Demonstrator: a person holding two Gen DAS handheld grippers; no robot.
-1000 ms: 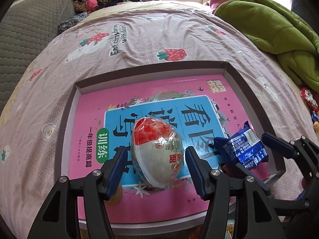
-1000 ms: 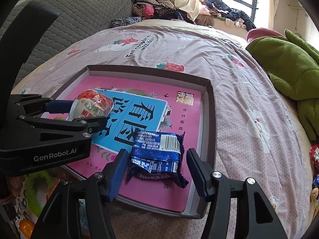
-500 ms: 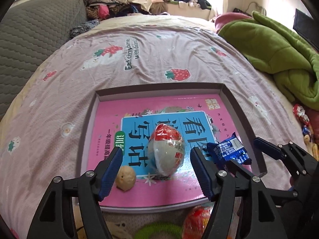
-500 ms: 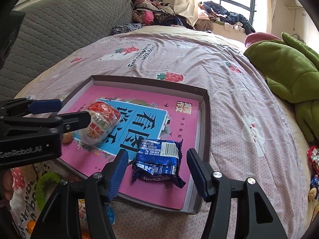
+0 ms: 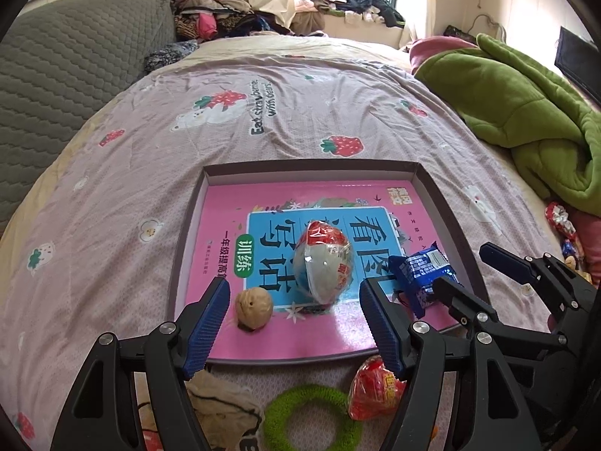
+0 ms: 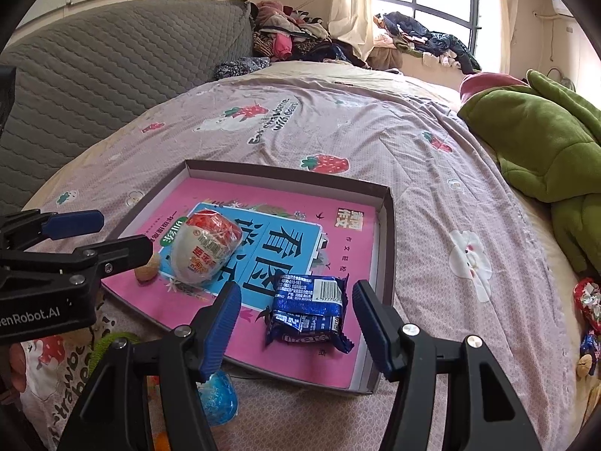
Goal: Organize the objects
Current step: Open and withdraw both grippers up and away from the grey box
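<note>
A shallow grey box (image 5: pixel 311 167) lies on the bed with a pink and blue book in its bottom. On the book rest a red-and-white egg-shaped wrapped snack (image 5: pixel 323 263), a walnut (image 5: pixel 253 308) and a blue snack packet (image 5: pixel 420 270). My left gripper (image 5: pixel 295 289) hangs open above the box's near edge, clear of the egg snack. My right gripper (image 6: pixel 296 291) is open above the blue packet (image 6: pixel 308 308), with its pads apart from it. In the right wrist view the egg snack (image 6: pixel 206 251) lies just right of the left gripper (image 6: pixel 109 233).
On the sheet in front of the box lie a green ring (image 5: pixel 311 413), a red packet (image 5: pixel 375 387), a beige cloth lump (image 5: pixel 221 409) and a blue glittery pouch (image 6: pixel 218 394). A green blanket (image 5: pixel 526 120) fills the right side. Wrapped sweets (image 6: pixel 588 304) sit at the far right.
My left gripper widened its jaws off the egg snack and drew back and up, which brought the walnut into view. My right gripper rose a little above the blue packet.
</note>
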